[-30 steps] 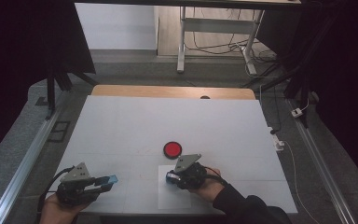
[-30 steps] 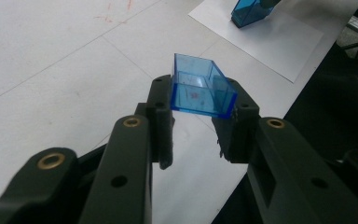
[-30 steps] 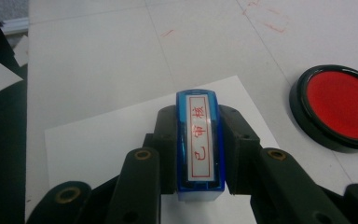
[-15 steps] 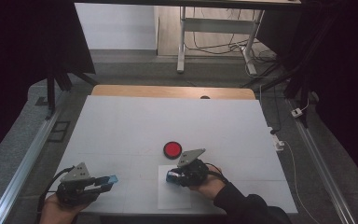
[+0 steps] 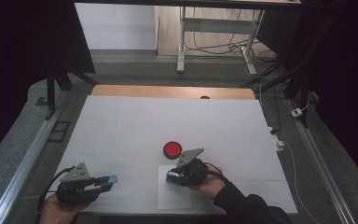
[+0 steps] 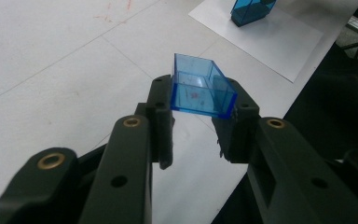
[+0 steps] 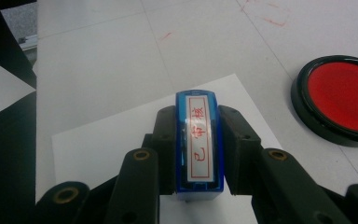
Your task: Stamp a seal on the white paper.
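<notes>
Right tool (image 7: 198, 140) clamps blue stamp (image 7: 199, 140) over paper (image 5: 173, 192); left tool (image 6: 200, 116) grips blue cap (image 6: 200, 88), white table (image 5: 168, 121)

A lab-like recording space is showing here; a white table (image 5: 168, 121) is sitting between aluminium rails (image 5: 23, 168), dark curtains (image 5: 23, 42) are hanging around, cables (image 5: 205, 44) are trailing over grey floor.

Ahead of you the white table (image 5: 168, 121) lies open from its middle to the far wooden edge. The red ink pad (image 5: 172, 149) sits just beyond your right gripper (image 5: 171, 176), partly blocking a forward reach. Between your two grippers only the flat paper sheet (image 5: 172, 198) lies.
</notes>
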`<action>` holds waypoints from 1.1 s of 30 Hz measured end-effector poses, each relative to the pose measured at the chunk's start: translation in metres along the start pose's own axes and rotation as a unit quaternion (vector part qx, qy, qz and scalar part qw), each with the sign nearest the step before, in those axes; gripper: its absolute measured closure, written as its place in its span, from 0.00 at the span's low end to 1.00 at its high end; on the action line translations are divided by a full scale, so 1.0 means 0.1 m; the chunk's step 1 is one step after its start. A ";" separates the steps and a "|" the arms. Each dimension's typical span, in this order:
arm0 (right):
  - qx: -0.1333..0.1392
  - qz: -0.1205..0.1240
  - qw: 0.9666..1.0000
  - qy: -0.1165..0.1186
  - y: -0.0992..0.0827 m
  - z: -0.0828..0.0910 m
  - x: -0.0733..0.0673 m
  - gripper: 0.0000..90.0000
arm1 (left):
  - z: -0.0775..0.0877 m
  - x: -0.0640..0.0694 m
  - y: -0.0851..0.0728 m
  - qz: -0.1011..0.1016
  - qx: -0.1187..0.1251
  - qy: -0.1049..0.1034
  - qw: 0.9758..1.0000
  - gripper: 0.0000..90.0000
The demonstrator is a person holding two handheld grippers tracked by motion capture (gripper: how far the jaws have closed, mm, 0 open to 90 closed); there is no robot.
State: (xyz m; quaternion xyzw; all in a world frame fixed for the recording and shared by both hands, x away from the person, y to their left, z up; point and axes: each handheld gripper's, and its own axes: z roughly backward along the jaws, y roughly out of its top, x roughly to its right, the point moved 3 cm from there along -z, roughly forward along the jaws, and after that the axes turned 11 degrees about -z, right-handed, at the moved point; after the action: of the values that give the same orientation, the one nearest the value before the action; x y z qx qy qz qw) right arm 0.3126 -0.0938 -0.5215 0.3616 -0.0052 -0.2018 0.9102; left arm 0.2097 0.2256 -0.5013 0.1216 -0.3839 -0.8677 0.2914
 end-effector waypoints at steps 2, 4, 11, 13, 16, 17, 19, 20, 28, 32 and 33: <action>-0.002 0.000 1.000 0.000 0.00 0.00 0.00 0.77 | 0.00 0.00 0.00 0.000 0.000 0.000 1.000 0.76; -0.002 -0.002 1.000 0.000 0.00 0.01 0.01 0.77 | 0.00 0.00 0.00 -0.001 0.000 0.000 1.000 0.76; 0.017 -0.010 1.000 0.001 0.04 0.06 0.02 0.77 | 0.00 0.00 0.00 -0.001 0.000 -0.001 1.000 0.76; 0.022 -0.011 1.000 0.002 0.06 0.09 0.03 0.77 | 0.00 0.00 0.00 -0.001 0.000 -0.001 1.000 0.76; 0.029 -0.015 0.999 0.004 0.08 0.13 0.03 0.77 | 0.00 0.00 0.00 -0.001 0.000 -0.001 1.000 0.76; 0.031 -0.016 0.999 0.005 0.09 0.14 0.03 0.77 | 0.00 0.00 0.00 -0.001 0.000 -0.001 1.000 0.76; 0.035 -0.020 0.999 0.006 0.10 0.17 0.03 0.77 | 0.00 0.00 0.00 -0.001 0.000 -0.001 1.000 0.76; 0.035 -0.018 0.999 0.007 0.11 0.18 0.03 0.77 | 0.00 0.00 0.00 -0.002 0.000 -0.002 1.000 0.76; 0.049 -0.030 0.998 0.007 0.17 0.27 0.03 0.77 | 0.00 0.00 0.00 -0.001 0.000 -0.002 1.000 0.76; 0.056 -0.026 0.998 0.005 0.19 0.32 0.04 0.77 | 0.00 0.00 0.00 -0.001 0.001 -0.003 1.000 0.76; 0.058 -0.026 0.998 0.005 0.20 0.33 0.04 0.77 | 0.00 0.00 0.00 -0.001 0.001 -0.003 1.000 0.76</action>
State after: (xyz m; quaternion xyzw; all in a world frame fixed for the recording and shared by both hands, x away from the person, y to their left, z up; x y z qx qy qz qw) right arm 0.3182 -0.1035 -0.4849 0.4151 -0.0031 -0.2226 0.8821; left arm 0.2098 0.2257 -0.5012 0.1198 -0.3852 -0.8679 0.2898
